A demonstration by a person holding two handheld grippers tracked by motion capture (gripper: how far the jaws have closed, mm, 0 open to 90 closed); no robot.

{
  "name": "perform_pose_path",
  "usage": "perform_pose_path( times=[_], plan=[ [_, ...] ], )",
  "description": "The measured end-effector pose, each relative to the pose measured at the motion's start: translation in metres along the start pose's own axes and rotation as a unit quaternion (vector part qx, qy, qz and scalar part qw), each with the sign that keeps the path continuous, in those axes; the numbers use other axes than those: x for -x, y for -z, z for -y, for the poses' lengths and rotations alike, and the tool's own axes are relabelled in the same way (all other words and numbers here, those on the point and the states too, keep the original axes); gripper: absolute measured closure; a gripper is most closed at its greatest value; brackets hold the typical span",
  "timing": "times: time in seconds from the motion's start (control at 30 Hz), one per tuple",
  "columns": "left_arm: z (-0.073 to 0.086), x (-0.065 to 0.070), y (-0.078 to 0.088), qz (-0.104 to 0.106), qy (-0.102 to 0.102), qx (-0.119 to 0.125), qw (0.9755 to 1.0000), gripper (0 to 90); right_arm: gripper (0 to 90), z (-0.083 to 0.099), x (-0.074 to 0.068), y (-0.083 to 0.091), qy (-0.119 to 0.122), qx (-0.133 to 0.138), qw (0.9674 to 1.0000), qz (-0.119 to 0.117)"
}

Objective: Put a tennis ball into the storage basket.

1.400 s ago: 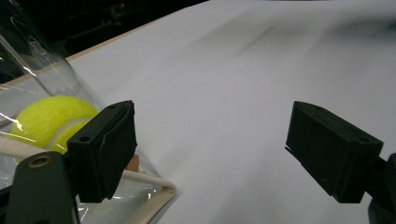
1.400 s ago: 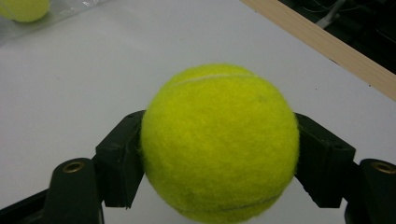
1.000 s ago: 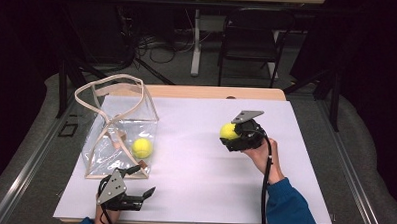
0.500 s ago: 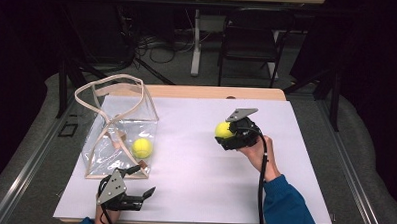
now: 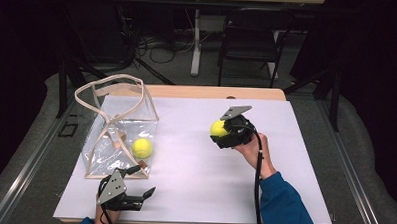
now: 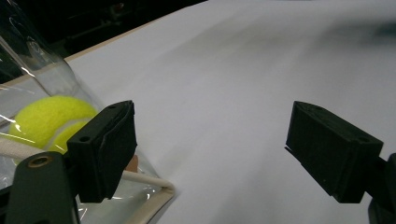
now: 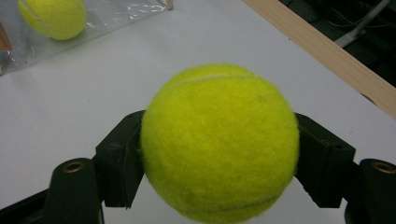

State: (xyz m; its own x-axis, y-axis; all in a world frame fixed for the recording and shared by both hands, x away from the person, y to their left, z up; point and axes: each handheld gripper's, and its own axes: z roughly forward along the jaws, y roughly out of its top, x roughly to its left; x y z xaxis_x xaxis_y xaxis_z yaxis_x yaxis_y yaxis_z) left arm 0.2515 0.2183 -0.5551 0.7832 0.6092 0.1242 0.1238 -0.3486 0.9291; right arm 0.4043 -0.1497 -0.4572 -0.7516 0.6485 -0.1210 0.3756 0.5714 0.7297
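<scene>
While one tennis ball already lies inside the clear bag, the right gripper clamps a second ball well short of it, bagging pending; left gripper gapes wide, empty.

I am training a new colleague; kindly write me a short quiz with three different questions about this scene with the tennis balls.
1. True or false: the right gripper is shut on a tennis ball.
2. Where does the second ball lie? A) in the clear bag B) on the floor
3. Fill in: the left gripper has its jaws ____.

Key: 1 true; 2 A; 3 open, with nothing between them.
</scene>
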Motion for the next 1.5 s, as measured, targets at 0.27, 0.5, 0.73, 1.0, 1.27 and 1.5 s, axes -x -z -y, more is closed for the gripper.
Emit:
perform_pose_path(
  times=[0.27,0.5,0.73,1.0,1.27,1.5],
  plan=[
    [0.000,0.000,0.000,0.001,0.000,0.000,1.0000,16.0,26.4,-0.006,-0.004,-0.004,0.007,-0.001,1.0000,-0.006],
    [0.000,0.000,0.000,0.000,0.001,0.001,1.0000,16.0,26.3,-0.014,-0.007,-0.008,0.013,-0.001,0.9999,-0.008],
    [0.000,0.000,0.000,0.000,0.001,0.001,1.0000,16.0,26.3,-0.019,-0.007,-0.011,0.016,-0.002,0.9998,-0.013],
    [0.000,0.000,0.000,0.000,0.001,0.001,1.0000,16.0,26.3,-0.029,-0.008,-0.013,0.022,-0.001,0.9996,-0.015],
    [0.000,0.000,0.000,-0.001,0.001,0.002,1.0000,16.1,26.4,-0.039,-0.011,-0.015,0.031,0.000,0.9994,-0.017],
    [0.000,0.000,0.000,0.000,0.001,0.000,1.0000,16.1,26.4,-0.045,-0.013,-0.017,0.032,0.001,0.9993,-0.020]
  ],
)
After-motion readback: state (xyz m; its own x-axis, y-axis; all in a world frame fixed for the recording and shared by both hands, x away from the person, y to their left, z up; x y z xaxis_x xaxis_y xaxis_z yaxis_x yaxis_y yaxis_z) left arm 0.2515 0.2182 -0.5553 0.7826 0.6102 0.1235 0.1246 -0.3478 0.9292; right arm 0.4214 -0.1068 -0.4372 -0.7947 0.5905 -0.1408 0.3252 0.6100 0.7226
